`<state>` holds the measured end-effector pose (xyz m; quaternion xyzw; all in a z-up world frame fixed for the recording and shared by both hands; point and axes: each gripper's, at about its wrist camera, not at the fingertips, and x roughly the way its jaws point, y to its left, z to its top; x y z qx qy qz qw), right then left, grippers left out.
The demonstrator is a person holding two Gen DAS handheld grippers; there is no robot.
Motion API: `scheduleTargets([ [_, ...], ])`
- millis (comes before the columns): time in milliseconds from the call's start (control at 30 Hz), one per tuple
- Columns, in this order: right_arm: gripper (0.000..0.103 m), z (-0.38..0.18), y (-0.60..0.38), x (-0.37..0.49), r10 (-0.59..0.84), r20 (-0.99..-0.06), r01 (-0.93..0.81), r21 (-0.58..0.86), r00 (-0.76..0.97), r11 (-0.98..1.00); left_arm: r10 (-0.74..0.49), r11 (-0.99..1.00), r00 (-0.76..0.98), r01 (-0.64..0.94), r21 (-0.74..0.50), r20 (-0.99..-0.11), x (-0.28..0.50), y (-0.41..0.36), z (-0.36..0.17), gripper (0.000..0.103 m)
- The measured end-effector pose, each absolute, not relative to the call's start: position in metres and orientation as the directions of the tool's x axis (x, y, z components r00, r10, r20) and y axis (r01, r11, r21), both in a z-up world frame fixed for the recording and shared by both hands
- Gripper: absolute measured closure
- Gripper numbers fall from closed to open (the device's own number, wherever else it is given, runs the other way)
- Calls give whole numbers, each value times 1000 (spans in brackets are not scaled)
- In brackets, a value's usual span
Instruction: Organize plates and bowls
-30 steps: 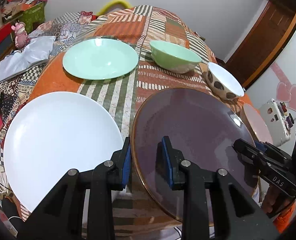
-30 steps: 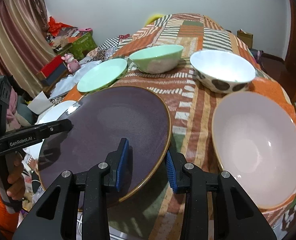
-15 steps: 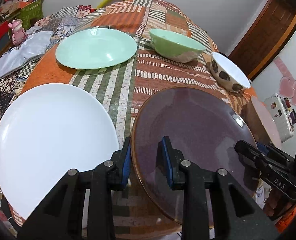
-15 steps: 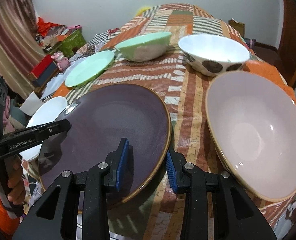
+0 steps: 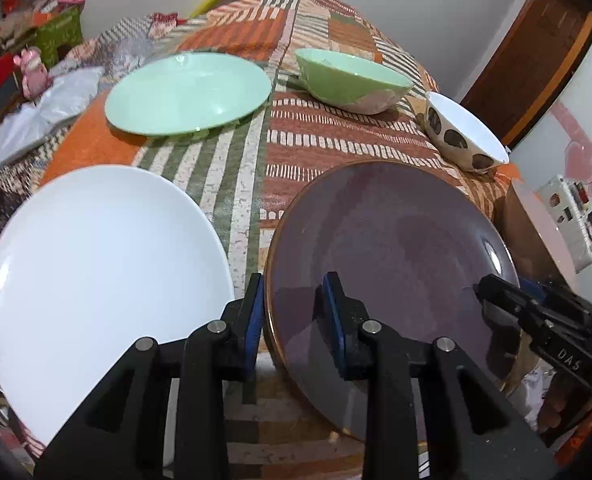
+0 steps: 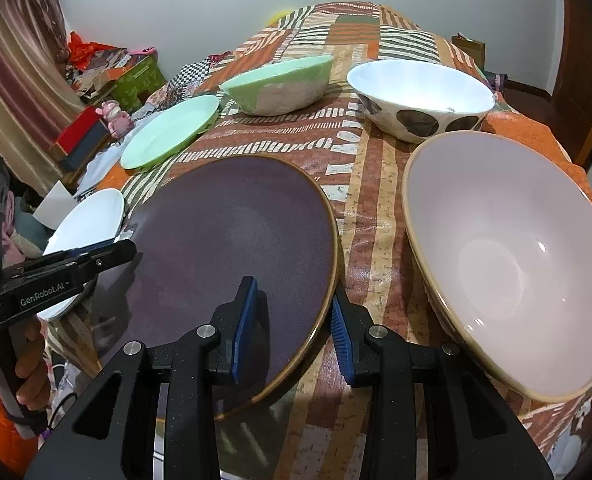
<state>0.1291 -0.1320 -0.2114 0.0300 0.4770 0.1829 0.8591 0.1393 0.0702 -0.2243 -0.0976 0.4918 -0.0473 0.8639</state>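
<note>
Three plates (image 5: pixel 388 256) – three bowls (image 6: pixel 512 256) – two grippers (image 6: pixel 291 320).

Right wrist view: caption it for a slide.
Both grippers' fingers straddle the purple plate beside the pink bowl.

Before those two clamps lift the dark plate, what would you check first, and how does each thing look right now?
1. Left gripper straddles the purple plate rim: ok.
2. Right gripper straddles the opposite rim: ok.
3. Both grips actually tight: cannot tell.
4. Nothing lying on the plate: ok.
5. White plate bare, ready as a stacking spot: ok.
6. Pink bowl clear of the plate: ok.
</note>
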Motion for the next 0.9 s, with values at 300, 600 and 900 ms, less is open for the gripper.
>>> scheduleTargets([
  [300, 71, -196, -138, 117, 341, -794, -292, 215, 503, 932, -125, 985, 574, -23, -169, -809, 119, 72, -198, 74],
  [600, 63, -171, -124, 108, 371, -751, -355, 194, 546, 915, -59, 982, 651, -97, -160, -756, 86, 100, -167, 55],
  [900, 46, -157, -86, 112, 419, -723, -443, 173, 549, 880, 37, 976, 687, -180, -122, -725, 58, 141, -151, 39],
])
